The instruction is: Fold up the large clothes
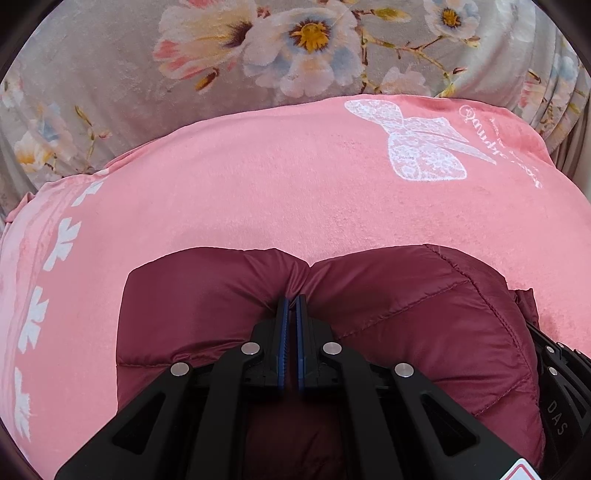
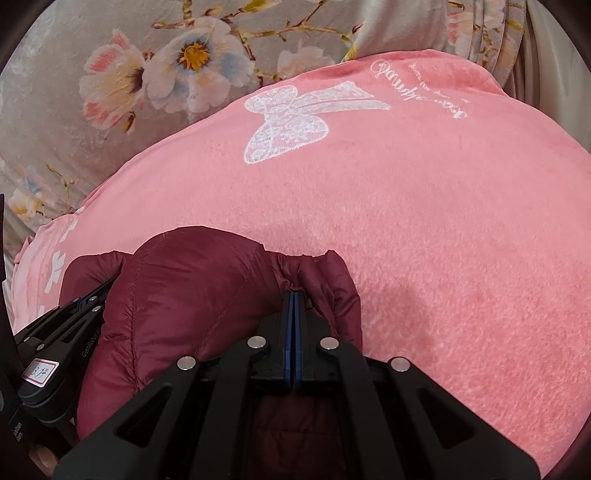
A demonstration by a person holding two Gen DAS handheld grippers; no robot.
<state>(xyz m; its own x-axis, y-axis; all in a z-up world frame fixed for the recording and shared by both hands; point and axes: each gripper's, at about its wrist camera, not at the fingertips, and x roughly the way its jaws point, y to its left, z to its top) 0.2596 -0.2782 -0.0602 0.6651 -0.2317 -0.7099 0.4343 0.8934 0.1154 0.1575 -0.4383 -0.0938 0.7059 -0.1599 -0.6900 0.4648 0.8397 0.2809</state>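
A dark red quilted puffer jacket (image 1: 406, 306) lies bunched on a pink blanket (image 1: 258, 184). My left gripper (image 1: 291, 299) is shut on a pinched fold of the jacket's edge. My right gripper (image 2: 294, 293) is shut on another fold of the same jacket (image 2: 192, 291). The two grippers are close side by side: the right one shows at the right edge of the left wrist view (image 1: 557, 391), and the left one shows at the lower left of the right wrist view (image 2: 55, 343). The rest of the jacket is hidden under the grippers.
The pink blanket (image 2: 443, 221) has a white lace bow print (image 2: 291, 118) and a white leaf border (image 1: 62, 240) at the left. Beyond it lies a grey floral bedcover (image 1: 110, 74). Folded bedding edges (image 2: 491, 33) stand at the far right.
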